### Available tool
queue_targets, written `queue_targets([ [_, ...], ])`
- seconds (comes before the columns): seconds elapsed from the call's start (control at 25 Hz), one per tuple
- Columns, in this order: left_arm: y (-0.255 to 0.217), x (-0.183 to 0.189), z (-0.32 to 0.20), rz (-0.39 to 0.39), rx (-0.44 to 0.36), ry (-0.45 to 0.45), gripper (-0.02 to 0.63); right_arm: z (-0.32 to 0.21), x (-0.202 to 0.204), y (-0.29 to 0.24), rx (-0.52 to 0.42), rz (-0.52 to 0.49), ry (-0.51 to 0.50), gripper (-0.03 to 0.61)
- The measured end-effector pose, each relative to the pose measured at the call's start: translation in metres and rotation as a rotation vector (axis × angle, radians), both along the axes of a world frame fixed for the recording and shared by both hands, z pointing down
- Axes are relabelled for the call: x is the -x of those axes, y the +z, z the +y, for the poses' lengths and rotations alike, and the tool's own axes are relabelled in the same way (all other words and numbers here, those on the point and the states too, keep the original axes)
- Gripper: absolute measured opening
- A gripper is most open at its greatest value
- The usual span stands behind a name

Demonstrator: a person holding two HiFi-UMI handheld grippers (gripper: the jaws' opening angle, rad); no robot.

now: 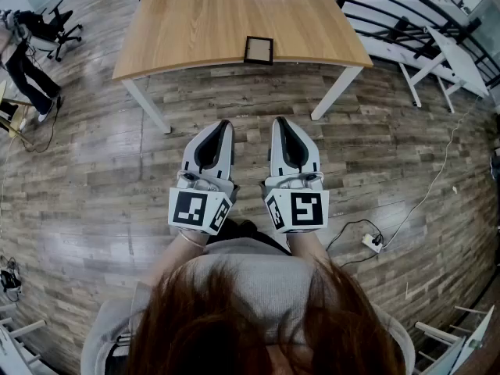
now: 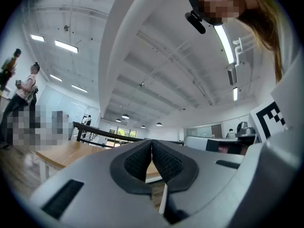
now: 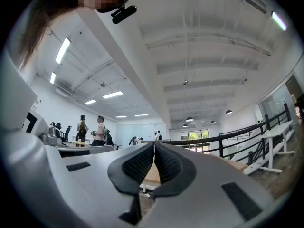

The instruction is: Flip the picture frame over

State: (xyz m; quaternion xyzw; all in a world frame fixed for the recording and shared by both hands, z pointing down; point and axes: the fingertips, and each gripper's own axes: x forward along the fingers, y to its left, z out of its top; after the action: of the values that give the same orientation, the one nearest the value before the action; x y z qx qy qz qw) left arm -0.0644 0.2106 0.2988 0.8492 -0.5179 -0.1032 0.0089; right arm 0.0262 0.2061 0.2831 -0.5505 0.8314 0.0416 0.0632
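Picture frame (image 1: 258, 50) lies flat at the near edge of the table (image 1: 211, 22), with bare tabletop on its other three sides. Left gripper (image 1: 225, 125) and right gripper (image 1: 280, 122) are side by side in front of the torso, parallel, pointing at the table and tipped slightly up. Both are clenched with nothing between the jaws. Both are well short of the table, with open floor (image 1: 234, 104) between.
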Motion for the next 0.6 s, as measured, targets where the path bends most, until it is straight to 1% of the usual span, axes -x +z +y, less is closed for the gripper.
queue_targets([
  [0.16, 0.013, -0.004, -0.006, -0.012, 0.032, -0.019, 0.008, -0.011, -0.005, 0.008, 0.026, -0.011, -0.012, 0.017],
  [0.32, 0.013, -0.003, -0.023, -0.002, 0.024, -0.032, 0.008, -0.028, -0.004, 0.009, 0.018, -0.008, -0.023, 0.017],
  [0.44, 0.016, -0.001, -0.046, 0.003, 0.027, -0.034, 0.008, -0.052, 0.002, 0.013, 0.028, 0.004, -0.035, 0.017],
  [0.6, 0.021, -0.002, -0.091, 0.013, 0.018, -0.013, 0.008, -0.094, 0.006, 0.021, 0.033, 0.017, -0.031, 0.017],
])
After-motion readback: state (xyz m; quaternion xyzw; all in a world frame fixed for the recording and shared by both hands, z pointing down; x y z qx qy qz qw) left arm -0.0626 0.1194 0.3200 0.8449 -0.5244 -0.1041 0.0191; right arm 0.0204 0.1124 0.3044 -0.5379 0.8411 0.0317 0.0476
